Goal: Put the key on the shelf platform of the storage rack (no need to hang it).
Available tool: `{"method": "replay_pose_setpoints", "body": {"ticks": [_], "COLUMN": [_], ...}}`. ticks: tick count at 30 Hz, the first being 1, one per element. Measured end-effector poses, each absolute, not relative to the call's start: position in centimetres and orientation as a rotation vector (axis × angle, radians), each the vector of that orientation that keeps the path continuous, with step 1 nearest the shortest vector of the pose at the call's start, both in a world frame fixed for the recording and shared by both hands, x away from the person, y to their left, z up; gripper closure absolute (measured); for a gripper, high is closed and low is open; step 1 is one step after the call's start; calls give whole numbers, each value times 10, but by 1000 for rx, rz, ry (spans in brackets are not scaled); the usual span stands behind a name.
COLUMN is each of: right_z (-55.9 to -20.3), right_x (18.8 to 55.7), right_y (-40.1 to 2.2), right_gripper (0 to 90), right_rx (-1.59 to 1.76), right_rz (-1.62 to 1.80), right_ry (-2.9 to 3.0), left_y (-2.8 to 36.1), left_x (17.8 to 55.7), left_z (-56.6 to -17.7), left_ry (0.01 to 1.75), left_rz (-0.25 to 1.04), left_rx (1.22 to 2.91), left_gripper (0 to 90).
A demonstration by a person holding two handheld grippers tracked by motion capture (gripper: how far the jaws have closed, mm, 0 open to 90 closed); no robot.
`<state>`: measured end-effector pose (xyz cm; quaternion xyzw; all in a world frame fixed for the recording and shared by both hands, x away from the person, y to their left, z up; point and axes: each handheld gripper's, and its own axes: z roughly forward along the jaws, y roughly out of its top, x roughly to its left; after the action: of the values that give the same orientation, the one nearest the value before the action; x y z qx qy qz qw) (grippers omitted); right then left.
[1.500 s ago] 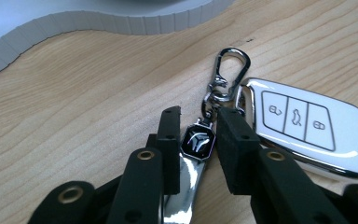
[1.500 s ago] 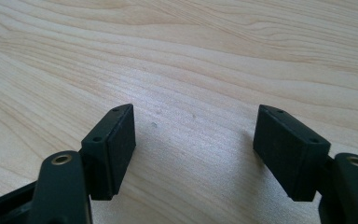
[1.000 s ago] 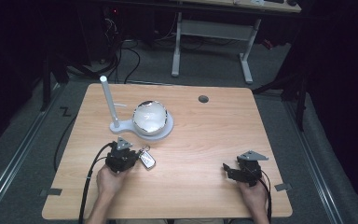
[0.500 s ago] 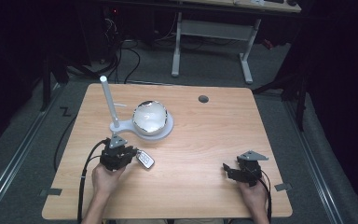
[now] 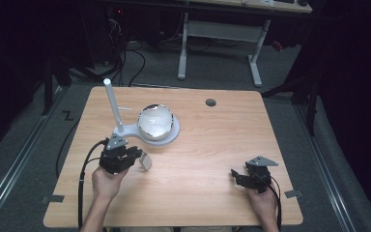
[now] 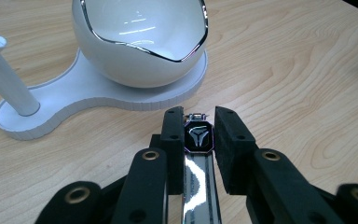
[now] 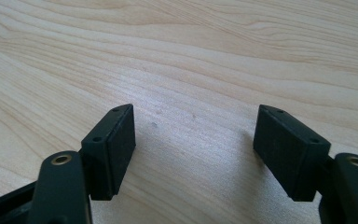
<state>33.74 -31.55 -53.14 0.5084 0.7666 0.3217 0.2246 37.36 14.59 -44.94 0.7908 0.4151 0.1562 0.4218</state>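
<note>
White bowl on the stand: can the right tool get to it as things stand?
Probably yes. The right tool is open, and bare table lies between it and the bowl; the left tool sits off that line.

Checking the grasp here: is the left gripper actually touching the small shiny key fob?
Touching. In the left gripper view, the left gripper has both jaws pressed against the sides of the key fob, no gap on either side.

left gripper (image 6: 193,122) around watch (image 6: 198,140)

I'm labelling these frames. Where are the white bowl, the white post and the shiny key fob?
white bowl (image 6: 135,60), left gripper view, outer wall.
white post (image 5: 112,104), high view, mid shaft.
key fob (image 6: 198,139), left gripper view, black emblem face.
</note>
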Motion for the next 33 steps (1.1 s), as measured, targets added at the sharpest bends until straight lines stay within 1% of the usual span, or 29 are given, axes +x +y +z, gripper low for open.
{"method": "replay_pose_setpoints", "body": {"ticks": [15,20,33], "right_z": [-531,-531,-531], "right_x": [338,337,337], "right_y": [-316,-316,-316], "right_gripper": [299,298,297], "right_rx": [1402,1405,1404], "right_rz": [890,890,891], "right_ry": [2116,2115,2116], "left_y": [144,143,140], "left_x": [375,376,381], "left_z": [-430,-423,-400], "left_ry": [1004,973,929], "left_rz": [346,312,299], "left_rx": [1980,1969,1956], "left_gripper": [747,746,746]}}
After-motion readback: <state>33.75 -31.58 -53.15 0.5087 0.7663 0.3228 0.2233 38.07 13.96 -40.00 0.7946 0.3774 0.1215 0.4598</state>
